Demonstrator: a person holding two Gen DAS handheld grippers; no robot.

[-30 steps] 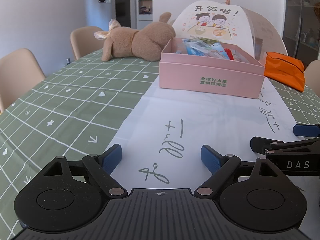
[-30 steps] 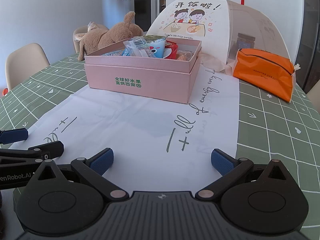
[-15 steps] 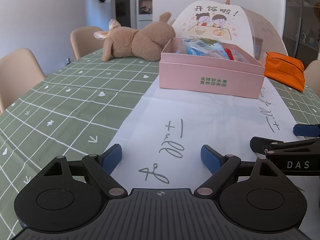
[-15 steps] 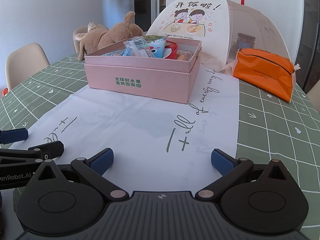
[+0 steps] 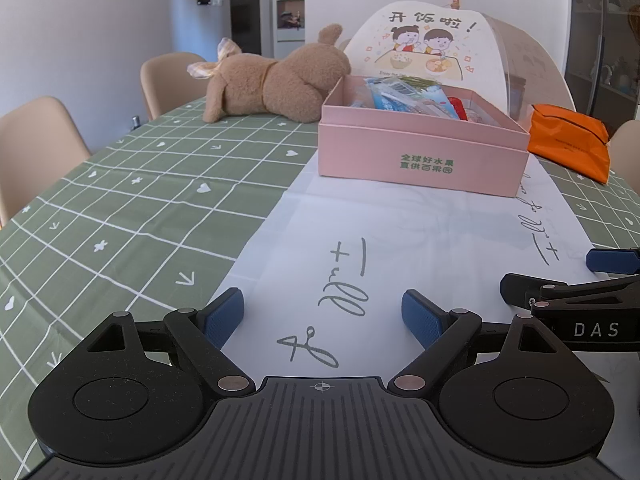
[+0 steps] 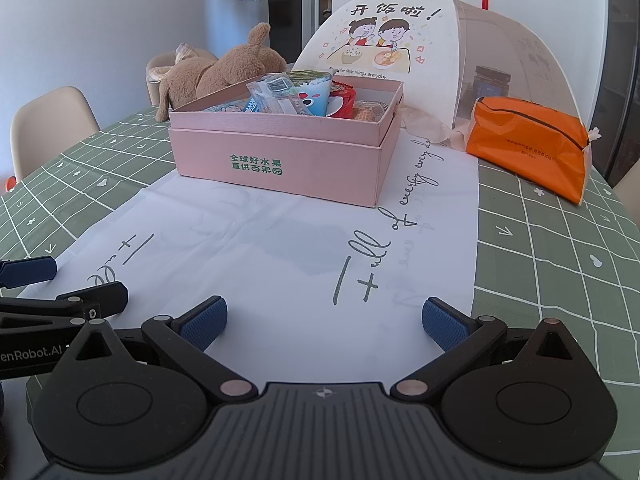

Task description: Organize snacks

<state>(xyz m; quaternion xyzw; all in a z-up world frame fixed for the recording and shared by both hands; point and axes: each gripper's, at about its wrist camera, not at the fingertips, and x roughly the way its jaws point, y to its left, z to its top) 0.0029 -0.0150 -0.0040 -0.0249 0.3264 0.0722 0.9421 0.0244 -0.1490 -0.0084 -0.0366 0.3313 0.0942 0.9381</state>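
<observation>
A pink box stands on the white runner in the middle of the table, lidless, with several snack packets sticking out of it. My left gripper rests low over the near end of the runner, open, nothing between its blue pads. My right gripper sits beside it, also open and empty. Each gripper shows at the edge of the other's view: the right gripper's fingers, the left gripper's fingers. Both are well short of the box.
A brown plush toy lies left of the box. An orange pouch lies to the right. A mesh food cover with a cartoon print stands behind. Beige chairs line the left side of the green checked tablecloth.
</observation>
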